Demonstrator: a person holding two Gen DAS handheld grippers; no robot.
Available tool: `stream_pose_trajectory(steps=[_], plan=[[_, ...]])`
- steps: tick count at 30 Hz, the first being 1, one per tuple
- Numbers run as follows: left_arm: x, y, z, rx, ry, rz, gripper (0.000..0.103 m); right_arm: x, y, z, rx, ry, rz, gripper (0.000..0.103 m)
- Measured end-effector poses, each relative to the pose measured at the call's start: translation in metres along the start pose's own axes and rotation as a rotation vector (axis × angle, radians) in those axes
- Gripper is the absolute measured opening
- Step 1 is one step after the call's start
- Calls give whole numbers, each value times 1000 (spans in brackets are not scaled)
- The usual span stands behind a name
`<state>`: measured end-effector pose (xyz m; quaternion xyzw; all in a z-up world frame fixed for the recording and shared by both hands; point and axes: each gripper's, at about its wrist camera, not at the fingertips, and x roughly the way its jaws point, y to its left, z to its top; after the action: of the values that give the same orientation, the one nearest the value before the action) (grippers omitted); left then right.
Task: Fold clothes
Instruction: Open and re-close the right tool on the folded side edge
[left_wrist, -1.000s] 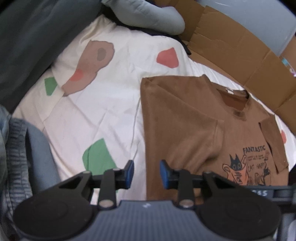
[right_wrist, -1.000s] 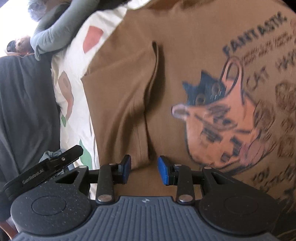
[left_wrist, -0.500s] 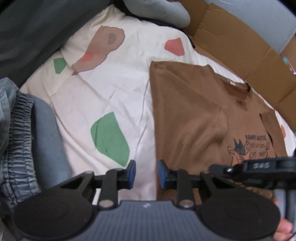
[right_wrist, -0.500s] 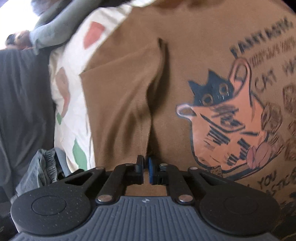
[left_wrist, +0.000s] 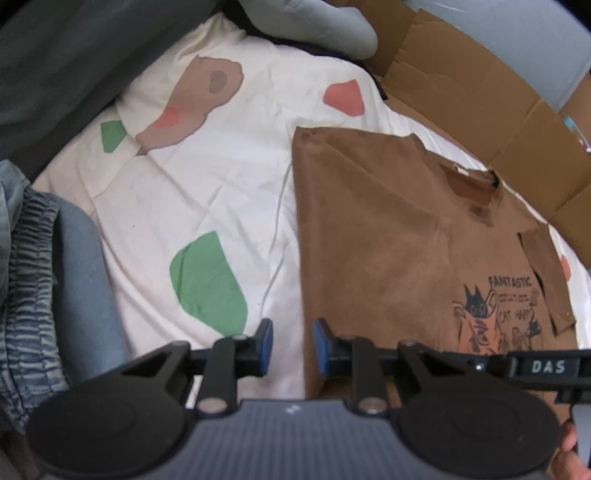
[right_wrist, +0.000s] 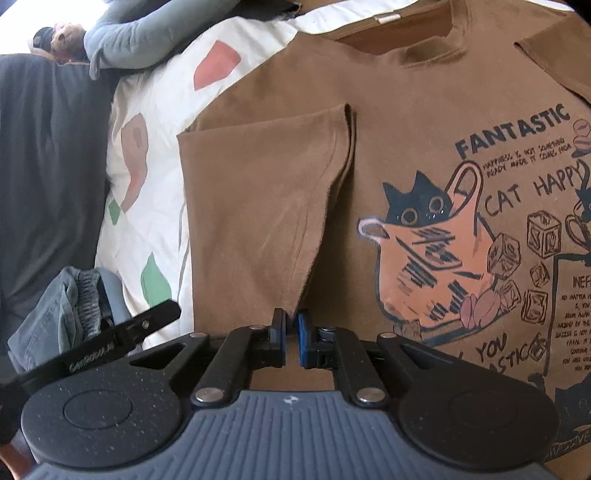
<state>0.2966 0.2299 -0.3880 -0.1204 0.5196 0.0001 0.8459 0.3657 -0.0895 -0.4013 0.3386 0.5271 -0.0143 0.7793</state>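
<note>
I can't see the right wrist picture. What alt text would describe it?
A brown T-shirt with a cat print lies flat on a patterned sheet, one side folded inward. The right gripper, nearly closed, sits at the folded flap's lower edge.

- The right gripper (right_wrist: 291, 338) has its jaws nearly closed now on the lower edge of the folded side of the brown T-shirt (right_wrist: 258, 206); one second ago they stood wide apart.
- In the right wrist view the T-shirt's collar and the whole cat print (right_wrist: 424, 258) are now visible, sharp and not blurred as before.
- In the left wrist view the right gripper's arm marked DAS (left_wrist: 546, 367) now crosses the lower right corner.
- The left gripper (left_wrist: 291, 345) now frames the T-shirt's left edge between its jaws.
</note>
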Motion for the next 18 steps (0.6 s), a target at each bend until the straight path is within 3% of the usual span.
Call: stream_pose_trajectory(steps=[4,10,18], plan=[[-1,1,-4,8,12,-2,25,-1,-5,6,3,-11,5,7],[-15,5,-14,-72,20,-73,25,-3,-12,15,7,-28,13,32],[-8,-11,-22,-113,58,-94,26,-3,-23,33,-4,-48,13,33]])
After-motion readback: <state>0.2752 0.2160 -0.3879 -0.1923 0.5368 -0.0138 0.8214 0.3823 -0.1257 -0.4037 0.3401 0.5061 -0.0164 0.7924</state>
